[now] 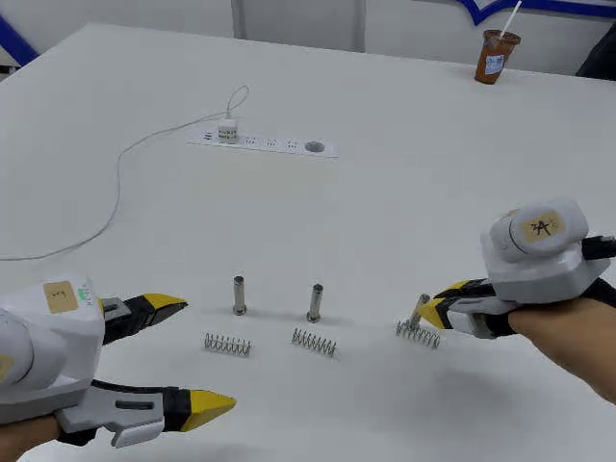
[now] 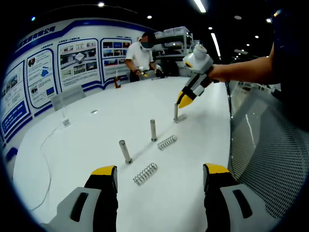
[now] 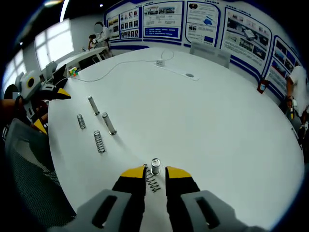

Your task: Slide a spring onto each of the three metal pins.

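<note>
Three upright metal pins [image 1: 239, 295] [image 1: 315, 302] [image 1: 421, 308] stand in a row on the white table [image 1: 404, 192]. In front of each pin a spring [image 1: 227, 344] [image 1: 314, 342] [image 1: 418, 333] lies flat. My right gripper [image 1: 433, 311] hovers low at the right pin [image 3: 155, 166], jaws narrowly open, with the right spring [image 3: 152, 184] on the table in the gap below them. At the near left my left gripper [image 1: 192, 354] is held wide open, short of the left spring [image 2: 145, 173] and left pin [image 2: 125, 151], touching nothing.
A white power strip [image 1: 260, 141] with a plugged charger and a cable trailing left lies farther back. A brown drink cup [image 1: 496, 56] stands at the far right. A person [image 2: 140, 55] stands behind the table's far end.
</note>
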The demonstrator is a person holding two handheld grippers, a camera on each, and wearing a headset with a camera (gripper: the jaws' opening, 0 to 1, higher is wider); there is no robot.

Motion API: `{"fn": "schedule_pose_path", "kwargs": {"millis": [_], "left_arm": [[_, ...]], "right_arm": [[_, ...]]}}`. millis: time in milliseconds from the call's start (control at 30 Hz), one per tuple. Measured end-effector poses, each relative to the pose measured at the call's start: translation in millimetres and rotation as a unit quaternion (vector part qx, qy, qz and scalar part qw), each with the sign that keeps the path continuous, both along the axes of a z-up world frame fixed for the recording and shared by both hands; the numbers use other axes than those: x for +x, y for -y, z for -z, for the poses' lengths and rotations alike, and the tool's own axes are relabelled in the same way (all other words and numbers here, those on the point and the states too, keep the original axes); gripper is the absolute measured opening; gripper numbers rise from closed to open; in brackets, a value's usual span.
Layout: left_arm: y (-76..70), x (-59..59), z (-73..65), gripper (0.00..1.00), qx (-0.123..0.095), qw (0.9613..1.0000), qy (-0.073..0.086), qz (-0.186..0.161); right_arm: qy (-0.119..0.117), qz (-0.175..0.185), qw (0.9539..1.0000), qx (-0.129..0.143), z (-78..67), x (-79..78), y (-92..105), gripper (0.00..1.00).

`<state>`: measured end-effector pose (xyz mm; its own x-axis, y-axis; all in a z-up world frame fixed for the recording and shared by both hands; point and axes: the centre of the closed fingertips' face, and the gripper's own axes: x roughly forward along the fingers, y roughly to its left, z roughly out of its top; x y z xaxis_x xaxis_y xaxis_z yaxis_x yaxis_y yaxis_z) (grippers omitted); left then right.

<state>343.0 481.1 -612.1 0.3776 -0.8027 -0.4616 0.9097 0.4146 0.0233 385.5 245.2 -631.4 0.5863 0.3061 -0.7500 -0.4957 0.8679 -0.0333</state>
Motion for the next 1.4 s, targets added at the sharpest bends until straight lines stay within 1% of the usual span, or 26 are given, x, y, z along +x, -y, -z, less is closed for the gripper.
{"fn": "schedule_pose_path", "kwargs": {"millis": [133, 200, 333, 500, 567, 700, 833, 900, 1067, 1300, 1400], "left_arm": [[1.7, -0.2, 0.3, 0.74, 0.0, 1.0, -0.001, 0.002], [1.9, -0.7, 0.5, 0.74, 0.0, 1.0, -0.001, 0.003], [1.0, -0.8, 1.1, 0.74, 0.001, 1.0, -0.002, 0.003], [-0.4, -0.8, 1.7, 0.73, 0.002, 1.0, -0.003, 0.001], [-0.5, -1.1, 1.6, 0.73, 0.001, 1.0, -0.004, 0.0], [-0.6, -1.6, 1.7, 0.73, 0.002, 1.0, -0.004, 0.0], [-1.2, -2.1, 2.2, 0.72, 0.002, 1.0, -0.005, -0.001], [-1.7, -2.4, 3.0, 0.72, 0.003, 1.0, -0.006, -0.001], [-2.0, -2.6, 3.2, 0.71, 0.004, 1.0, -0.007, -0.001], [-2.2, -3.2, 3.5, 0.7, 0.005, 1.0, -0.009, 0.0], [-1.5, -3.7, 3.3, 0.7, 0.005, 0.9999, -0.009, 0.002]], "right_arm": [[-0.002, -0.002, 1.0, 0.0, 1.6, -1.6, 1.1, 0.17], [-0.007, -0.005, 1.0, -0.002, 4.4, -3.4, 1.3, 0.17], [-0.02, -0.02, 0.9996, -0.009, 12.5, -7.9, 0.5, 0.17], [-0.04, -0.052, 0.9977, -0.016, 22.9, -14.1, -3.8, 0.17], [-0.047, -0.07, 0.9962, -0.018, 27.4, -16.3, -6.7, 0.17], [-0.059, -0.093, 0.9935, -0.028, 34.7, -18.3, -8.2, 0.18], [-0.071, -0.122, 0.989, -0.046, 41.7, -22.1, -9.0, 0.17], [-0.079, -0.139, 0.9854, -0.056, 47.1, -24.8, -9.1, 0.17], [-0.09, -0.157, 0.9812, -0.068, 52.7, -25.1, -8.2, 0.16], [-0.099, -0.166, 0.979, -0.067, 53.2, -26.5, -9.9, 0.13], [-0.104, -0.161, 0.9794, -0.063, 53.6, -26.8, -9.5, 0.12]]}}
